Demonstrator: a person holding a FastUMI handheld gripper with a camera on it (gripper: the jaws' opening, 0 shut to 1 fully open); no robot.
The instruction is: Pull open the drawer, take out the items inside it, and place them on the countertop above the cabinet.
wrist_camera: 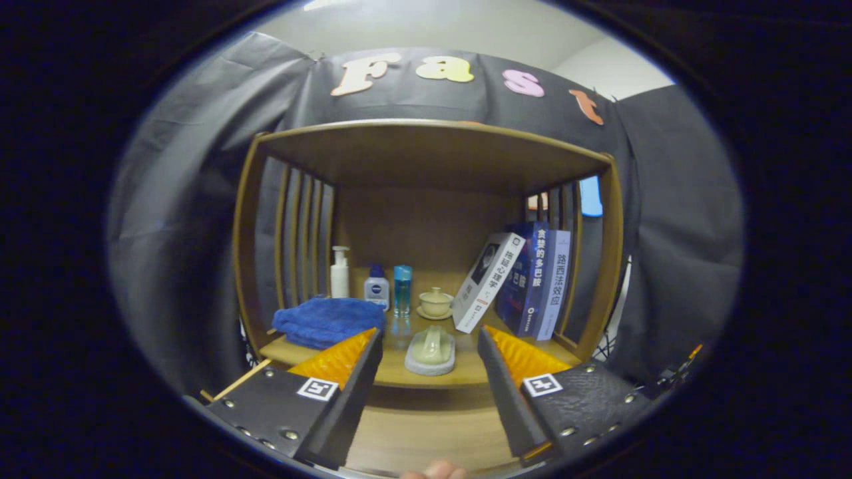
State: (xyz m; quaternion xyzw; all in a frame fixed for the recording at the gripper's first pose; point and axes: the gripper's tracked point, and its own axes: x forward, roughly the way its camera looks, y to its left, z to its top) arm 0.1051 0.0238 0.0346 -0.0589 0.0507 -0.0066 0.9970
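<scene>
Gripper view. The gripper [430, 346] is held in front of a wooden cabinet [602, 266], its two fingers spread wide with nothing between them. The left finger [353, 372] and right finger [506, 372] frame the front edge of the countertop [426, 376].

Just ahead of the fingers, between their tips, a pale green item lies on a grey oval dish [430, 352] near the countertop's front edge; what the item is cannot be told. To the left of it, beyond the left finger, a folded blue towel [327, 320] rests on the countertop. Behind the towel stand a white pump bottle [340, 273], a small white bottle with a blue cap [377, 287] and a clear blue bottle [402, 290], in a row toward the back panel. A cream lidded cup on a saucer [436, 303] sits near the middle, further back than the dish. To the right, a white book [488, 281] leans against a group of upright blue books [538, 279] standing by the cabinet's right side.

Below the countertop, between the fingers, the wooden drawer front [426, 436] is visible; whether it is pulled out cannot be told. A fingertip of the person [436, 471] shows at the very bottom, beneath the drawer front.
</scene>
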